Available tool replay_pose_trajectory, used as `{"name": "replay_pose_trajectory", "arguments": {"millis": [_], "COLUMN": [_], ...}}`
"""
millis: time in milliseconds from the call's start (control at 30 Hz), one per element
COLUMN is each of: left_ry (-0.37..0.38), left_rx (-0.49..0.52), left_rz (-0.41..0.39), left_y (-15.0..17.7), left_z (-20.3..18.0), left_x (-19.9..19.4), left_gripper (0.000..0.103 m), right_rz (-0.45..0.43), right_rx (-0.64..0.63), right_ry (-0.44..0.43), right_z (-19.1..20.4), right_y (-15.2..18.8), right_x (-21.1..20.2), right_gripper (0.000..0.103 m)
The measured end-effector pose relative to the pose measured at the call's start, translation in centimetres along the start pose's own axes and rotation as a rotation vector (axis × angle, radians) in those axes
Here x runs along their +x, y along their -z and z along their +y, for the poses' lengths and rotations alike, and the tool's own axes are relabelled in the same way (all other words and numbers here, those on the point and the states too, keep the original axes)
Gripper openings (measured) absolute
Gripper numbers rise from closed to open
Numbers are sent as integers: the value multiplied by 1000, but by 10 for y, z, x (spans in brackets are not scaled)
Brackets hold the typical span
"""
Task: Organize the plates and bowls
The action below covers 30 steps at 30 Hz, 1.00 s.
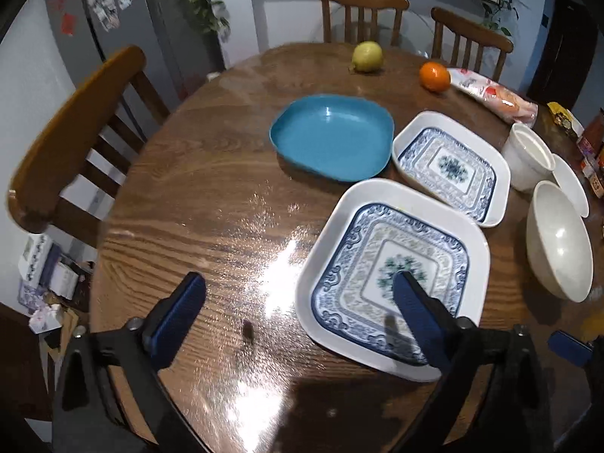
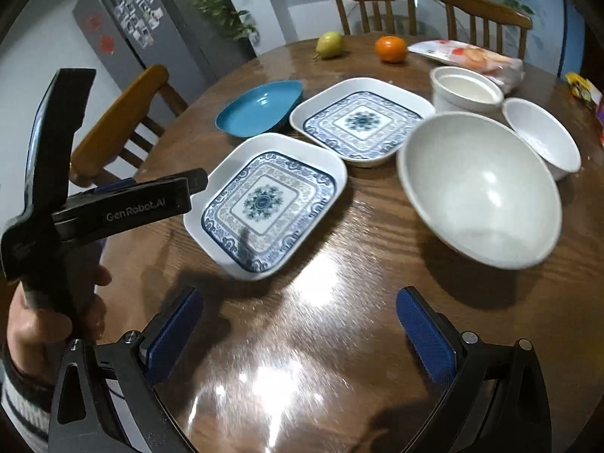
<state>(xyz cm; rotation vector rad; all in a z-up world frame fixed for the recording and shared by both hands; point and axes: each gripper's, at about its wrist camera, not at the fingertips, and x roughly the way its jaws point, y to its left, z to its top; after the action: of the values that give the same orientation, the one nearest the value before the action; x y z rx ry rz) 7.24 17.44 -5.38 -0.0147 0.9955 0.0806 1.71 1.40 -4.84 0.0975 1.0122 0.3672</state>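
Two square white plates with blue patterns lie on the round wooden table: a near one (image 1: 392, 275) (image 2: 266, 204) and a far one (image 1: 451, 166) (image 2: 360, 122). A blue dish (image 1: 332, 136) (image 2: 260, 107) lies behind them. A large white bowl (image 1: 558, 241) (image 2: 479, 188), a smaller white bowl (image 1: 572, 185) (image 2: 540, 136) and a white round container (image 1: 528, 156) (image 2: 466, 88) stand to the right. My left gripper (image 1: 298, 298) is open and empty, its right finger above the near plate. My right gripper (image 2: 298, 321) is open and empty above bare table, in front of the near plate and large bowl.
A pear (image 1: 367, 56) (image 2: 329, 45), an orange (image 1: 435, 76) (image 2: 391, 49) and a plastic food packet (image 1: 494, 94) (image 2: 472, 56) lie at the table's far side. Wooden chairs (image 1: 75, 139) (image 2: 120, 124) stand around the table. Jars and packets (image 1: 590, 143) line the right edge.
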Motion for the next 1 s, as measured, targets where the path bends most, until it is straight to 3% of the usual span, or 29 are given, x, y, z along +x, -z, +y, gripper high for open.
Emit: {"name": "replay_pose_trajectory", "arguments": {"millis": [300, 367, 533, 767, 867, 1000], "left_ry": [96, 105, 134, 172, 182, 182], "left_rx": [51, 63, 86, 92, 80, 83], "left_rz": [62, 68, 82, 86, 97, 96], "left_y": [-5, -6, -9, -7, -2, 17], "left_z": [1, 0, 0, -1, 1, -2], "left_x": [36, 39, 47, 46, 43, 25], "left_gripper": [68, 57, 37, 31, 23, 21], "right_rz": [35, 39, 58, 66, 72, 91], "right_rx": [76, 92, 102, 96, 100, 94], "right_ry": [38, 38, 25, 15, 8, -4], "right_z": [-3, -4, -4, -5, -10, -13], "right_y": [-21, -26, -30, -30, -30, -27], "right_x": [39, 44, 57, 67, 67, 61], "right_gripper": [76, 73, 48, 17, 15, 14]}}
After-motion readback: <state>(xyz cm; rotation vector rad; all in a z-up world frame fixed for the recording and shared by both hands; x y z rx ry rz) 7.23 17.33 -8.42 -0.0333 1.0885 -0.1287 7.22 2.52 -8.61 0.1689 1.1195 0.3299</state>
